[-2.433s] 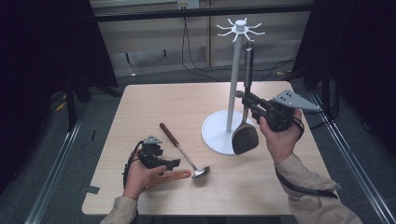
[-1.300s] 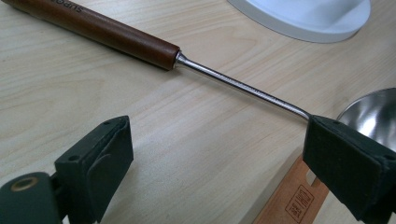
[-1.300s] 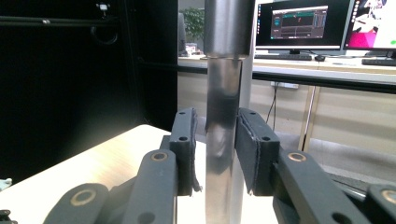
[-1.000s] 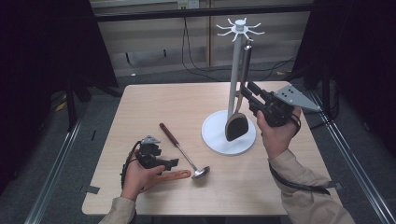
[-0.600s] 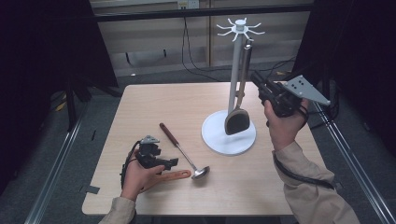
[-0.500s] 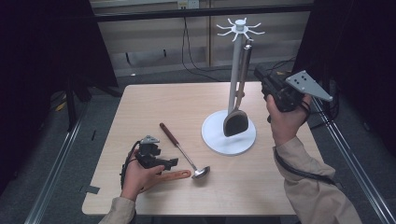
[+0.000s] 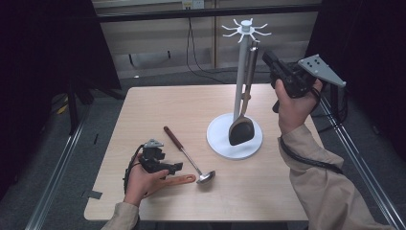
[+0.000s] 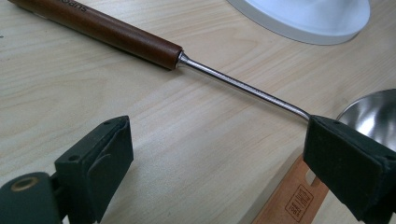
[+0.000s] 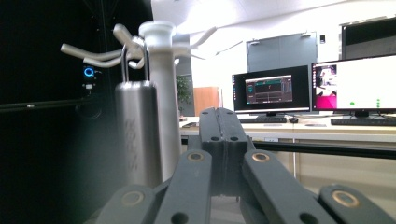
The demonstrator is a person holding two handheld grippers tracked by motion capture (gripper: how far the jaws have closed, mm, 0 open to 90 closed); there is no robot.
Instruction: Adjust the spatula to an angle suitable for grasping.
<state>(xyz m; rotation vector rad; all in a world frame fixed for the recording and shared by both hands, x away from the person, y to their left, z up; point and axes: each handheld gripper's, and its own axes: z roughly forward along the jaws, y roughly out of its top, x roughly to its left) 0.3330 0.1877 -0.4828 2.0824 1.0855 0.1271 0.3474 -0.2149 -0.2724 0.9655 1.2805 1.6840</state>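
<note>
A white utensil stand (image 7: 242, 72) rises from its round base (image 7: 218, 139) on the table. A spatula (image 7: 245, 96) with a steel handle and black head hangs from one of the top hooks. My right gripper (image 7: 265, 56) is held high, just right of that handle, shut with nothing in it. In the right gripper view its jaws (image 9: 223, 119) meet, with the hanging handle (image 9: 135, 135) and the pole (image 9: 163, 93) close on the left. My left gripper (image 7: 176, 166) rests open on the table. Its pads (image 8: 100, 163) stand wide beside the ladle (image 8: 243, 86) and touch nothing.
The ladle (image 7: 184, 152) lies diagonally on the wooden table (image 7: 158, 105), bowl toward the front. A flat orange handle (image 7: 181, 180) lies under the left gripper and also appears by the right pad (image 8: 294, 200). Dark floor and rails surround the table.
The right gripper let go of the spatula, shut, and rose up and to the right, away from the stand. The spatula now hangs freely from the hook. The left hand stayed still.
</note>
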